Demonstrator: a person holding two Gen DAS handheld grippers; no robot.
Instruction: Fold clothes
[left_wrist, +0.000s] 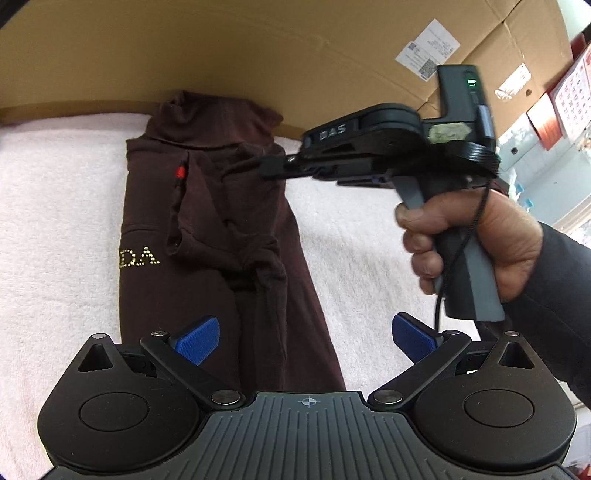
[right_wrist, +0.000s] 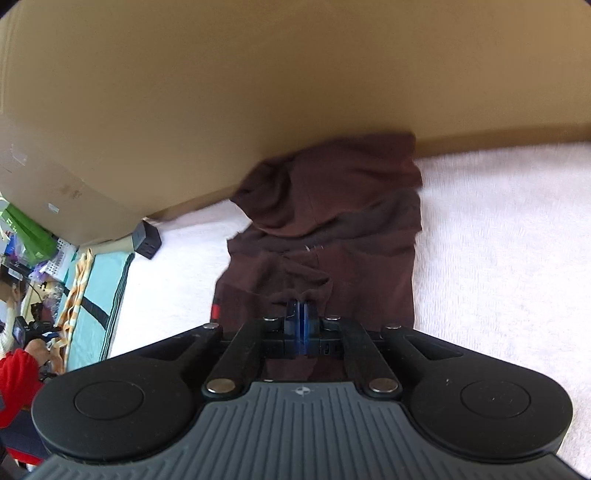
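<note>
A: Right gripper (right_wrist: 300, 319) clamped, blue pads (right_wrist: 293, 325) pressed together on a pinch of top (right_wrist: 321, 221), it seems, with cloth bunched right at the tips at 6 o'clock of the right view. Likely held that way to drag a flap across for the fold.

B: Left gripper (left_wrist: 306, 338) slack, pads (left_wrist: 197, 339) spread wide, nothing between them. Hovering over the hem end of the top (left_wrist: 207, 206), probably waiting for a corner.

A: Seen from the left view too: right gripper (left_wrist: 267, 166) at 1 o'clock, tips buried in a raised ridge of fabric, hand (left_wrist: 469, 240) wrapped round the grey handle.

B: Top lying lengthwise on the towel (left_wrist: 55, 206), collar toward the box (left_wrist: 258, 48) at 12 o'clock, partly folded along its length.

A: Writing? "DAS" moulded on the right gripper's housing. Studded letters on the chest, only "D.A." legible, the rest hidden. Small red tag (left_wrist: 180, 171) near the collar, unreadable.

B: White label (left_wrist: 428, 50) on the box at 1 o'clock, a QR code on it, print too small. Calendar (left_wrist: 574, 99) at 2 o'clock, digits unreadable.
</note>
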